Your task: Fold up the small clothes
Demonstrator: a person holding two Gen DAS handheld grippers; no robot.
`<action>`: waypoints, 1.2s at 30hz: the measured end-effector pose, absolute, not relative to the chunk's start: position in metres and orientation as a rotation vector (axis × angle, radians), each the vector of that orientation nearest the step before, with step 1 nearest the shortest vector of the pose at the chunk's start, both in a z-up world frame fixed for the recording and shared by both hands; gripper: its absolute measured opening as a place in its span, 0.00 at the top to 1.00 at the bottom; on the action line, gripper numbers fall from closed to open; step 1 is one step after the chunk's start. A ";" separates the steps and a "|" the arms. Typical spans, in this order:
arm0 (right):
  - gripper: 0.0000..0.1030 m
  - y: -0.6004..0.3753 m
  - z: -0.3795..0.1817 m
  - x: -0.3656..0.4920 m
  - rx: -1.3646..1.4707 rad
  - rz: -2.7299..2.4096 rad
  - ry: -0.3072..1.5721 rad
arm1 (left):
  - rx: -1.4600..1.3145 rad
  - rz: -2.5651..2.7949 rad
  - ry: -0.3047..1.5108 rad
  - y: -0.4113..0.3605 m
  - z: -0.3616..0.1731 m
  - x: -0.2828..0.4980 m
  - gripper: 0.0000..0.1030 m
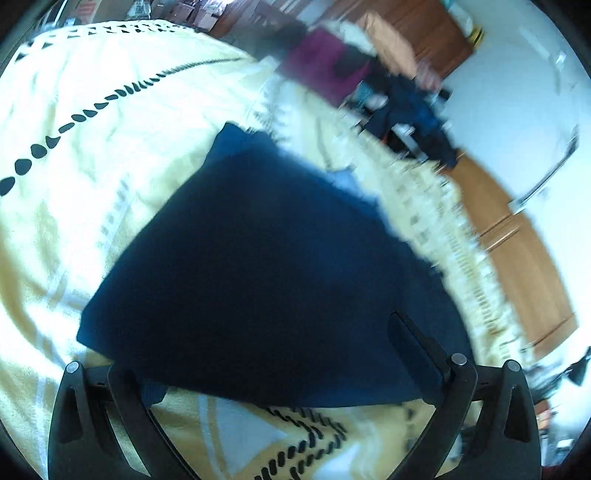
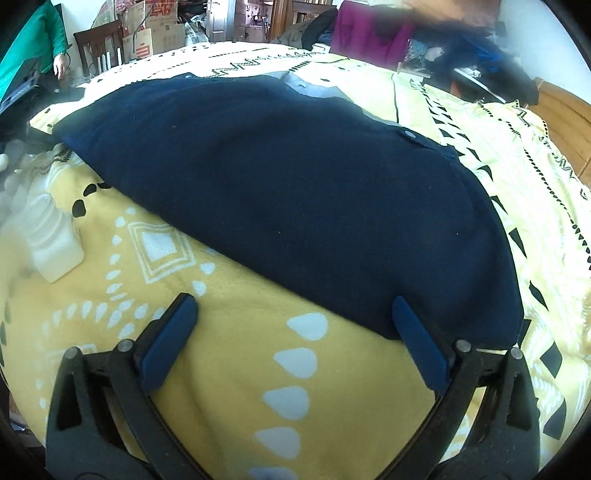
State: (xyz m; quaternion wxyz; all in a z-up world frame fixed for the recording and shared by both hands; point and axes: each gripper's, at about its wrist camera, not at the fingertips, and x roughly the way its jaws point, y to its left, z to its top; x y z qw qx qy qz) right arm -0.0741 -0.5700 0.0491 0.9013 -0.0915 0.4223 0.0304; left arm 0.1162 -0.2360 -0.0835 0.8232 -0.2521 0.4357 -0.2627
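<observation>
Both jaws gape over your dark navy knit garment on the yellow patterned blanket; mid-fold, pinch its near edge next

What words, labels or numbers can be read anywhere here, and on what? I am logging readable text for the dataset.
None can be read.
Cardboard boxes behind the bed: red print, too small and blurred to read.
Navy garment, yellow patterned blanket, white bottle: no text shows.
</observation>
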 end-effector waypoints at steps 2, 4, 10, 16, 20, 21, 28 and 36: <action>0.00 -0.569 0.050 -0.076 -0.189 0.061 0.872 | -0.592 -0.594 0.898 -0.227 -0.082 0.114 0.00; 0.00 -0.569 0.050 -0.075 -0.187 0.061 0.873 | -0.651 -0.613 0.894 -0.219 -0.079 0.114 0.01; 0.00 -0.570 0.050 -0.076 -0.187 0.062 0.873 | -0.666 -0.632 0.912 -0.206 -0.072 0.116 0.01; 0.00 -0.570 0.050 -0.076 -0.187 0.063 0.874 | -0.678 -0.633 0.913 -0.203 -0.080 0.117 0.01; 0.00 -0.570 0.050 -0.076 -0.186 0.063 0.875 | -0.718 -0.644 0.896 -0.197 -0.083 0.117 0.02; 0.00 -0.569 0.050 -0.076 -0.186 0.063 0.875 | -0.730 -0.643 0.892 -0.194 -0.085 0.117 0.04; 0.00 -0.570 0.051 -0.076 -0.186 0.063 0.875 | -0.721 -0.637 0.884 -0.194 -0.087 0.116 0.06; 0.00 -0.570 0.051 -0.076 -0.186 0.064 0.875 | -0.706 -0.668 0.880 -0.198 -0.086 0.116 0.01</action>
